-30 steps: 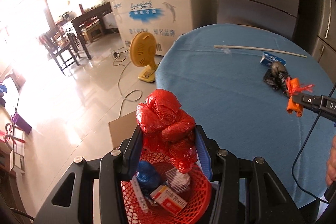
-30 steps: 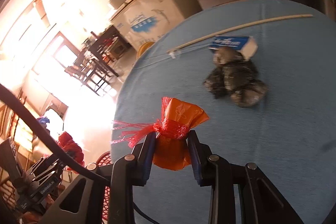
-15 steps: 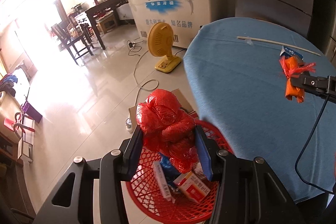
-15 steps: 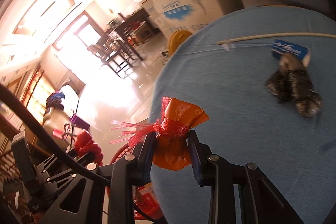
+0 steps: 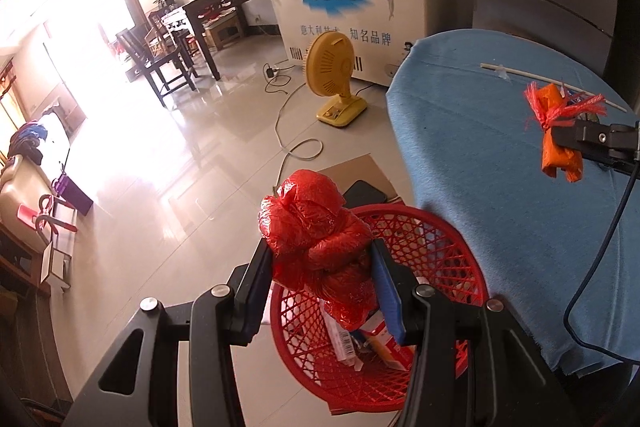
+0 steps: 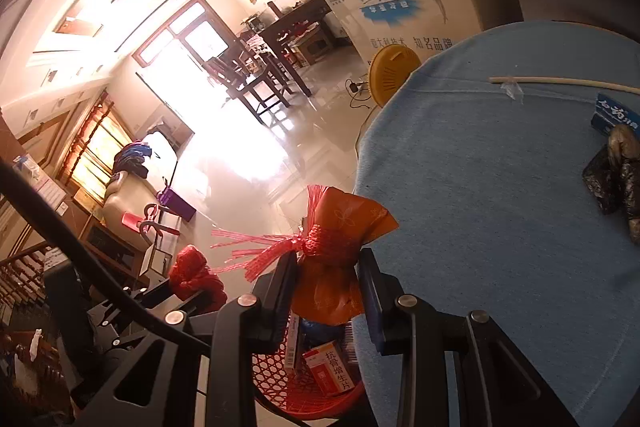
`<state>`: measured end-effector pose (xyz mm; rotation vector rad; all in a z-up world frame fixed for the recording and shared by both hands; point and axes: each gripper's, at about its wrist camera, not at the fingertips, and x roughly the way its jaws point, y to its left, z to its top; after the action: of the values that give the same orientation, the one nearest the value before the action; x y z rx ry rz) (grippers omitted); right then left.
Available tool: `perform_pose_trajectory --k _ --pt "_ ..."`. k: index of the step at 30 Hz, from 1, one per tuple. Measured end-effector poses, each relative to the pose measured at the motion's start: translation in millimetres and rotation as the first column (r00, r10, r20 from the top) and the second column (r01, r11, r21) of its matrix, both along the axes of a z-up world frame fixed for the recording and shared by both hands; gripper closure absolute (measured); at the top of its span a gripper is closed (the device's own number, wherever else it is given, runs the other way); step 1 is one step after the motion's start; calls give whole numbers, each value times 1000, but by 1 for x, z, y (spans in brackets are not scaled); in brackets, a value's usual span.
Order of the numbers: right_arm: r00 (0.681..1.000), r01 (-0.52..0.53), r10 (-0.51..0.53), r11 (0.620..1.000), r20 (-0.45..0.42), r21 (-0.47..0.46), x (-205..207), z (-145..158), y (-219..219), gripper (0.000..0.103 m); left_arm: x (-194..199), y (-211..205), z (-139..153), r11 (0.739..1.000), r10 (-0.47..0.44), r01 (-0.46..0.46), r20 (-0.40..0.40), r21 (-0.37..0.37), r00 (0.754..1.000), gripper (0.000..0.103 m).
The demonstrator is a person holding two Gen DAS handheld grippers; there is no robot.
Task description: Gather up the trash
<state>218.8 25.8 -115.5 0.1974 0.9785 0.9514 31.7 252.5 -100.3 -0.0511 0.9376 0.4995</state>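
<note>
My left gripper (image 5: 320,267) is shut on a crumpled red plastic bag (image 5: 316,243) and holds it above the red mesh basket (image 5: 448,251) on the floor beside the round blue table (image 5: 500,155). Boxes lie in the basket. My right gripper (image 6: 326,275) is shut on an orange packet tied with red netting (image 6: 336,239), at the table's edge over the basket (image 6: 296,391). That packet also shows in the left wrist view (image 5: 556,131). A black crumpled bag (image 6: 616,183) and a blue box (image 6: 616,115) lie on the table.
A thin white stick (image 6: 560,81) lies across the far side of the table. A yellow fan (image 5: 332,83) and its cord stand on the tiled floor before a white chest freezer (image 5: 360,7). Cardboard (image 5: 360,171) lies by the basket. Dark chairs and a table (image 5: 188,39) stand further back.
Both grippers have moved left off the table toward the basket, each keeping its load. The right gripper has left the black bag and blue box behind on the table.
</note>
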Motion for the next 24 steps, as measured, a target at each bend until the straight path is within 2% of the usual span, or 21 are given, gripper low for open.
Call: perform_pose_trajectory --k 14,24 --pt "997 -75 75 997 -12 2 -18 -4 33 69 -16 18 -13 999 50 -50 -34 -19 998 53" --pt "991 -128 127 992 -52 -20 -30 -19 46 69 -19 28 -23 996 53 -56 -42 -75 998 53"
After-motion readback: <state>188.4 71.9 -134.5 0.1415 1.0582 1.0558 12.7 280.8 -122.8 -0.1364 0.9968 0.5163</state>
